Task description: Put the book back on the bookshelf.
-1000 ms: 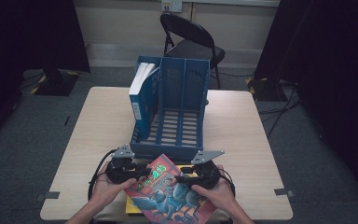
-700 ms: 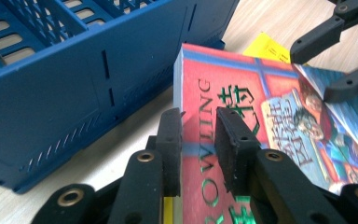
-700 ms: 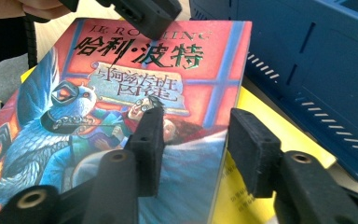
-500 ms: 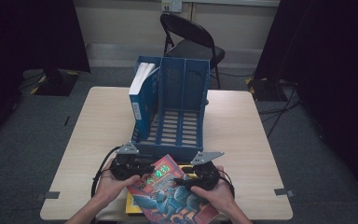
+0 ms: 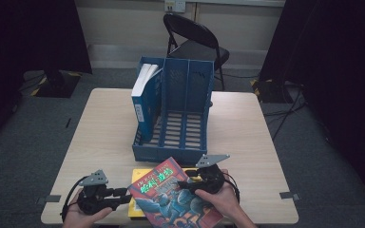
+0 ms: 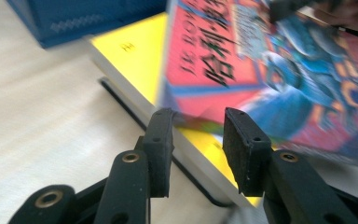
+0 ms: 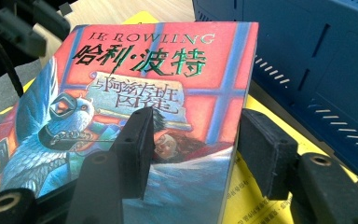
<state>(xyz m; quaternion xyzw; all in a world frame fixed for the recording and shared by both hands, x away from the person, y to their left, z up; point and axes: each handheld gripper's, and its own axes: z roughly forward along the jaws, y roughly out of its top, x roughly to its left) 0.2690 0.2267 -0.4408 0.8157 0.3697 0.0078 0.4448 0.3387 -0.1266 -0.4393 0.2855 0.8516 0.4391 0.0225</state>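
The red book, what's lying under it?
Under the red book lies a yellow book, with a thin dark item beneath that, all on the table. Most of the yellow cover is hidden, so its title can't be read.

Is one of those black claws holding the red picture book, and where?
Yes. The right gripper straddles the red illustrated paperback book at its right edge, near a corner. The left gripper stands open, holding nothing.

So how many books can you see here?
3: a blue book standing in the file rack's left compartment, a red book at the near edge, and a yellow book under it. More may be hidden.
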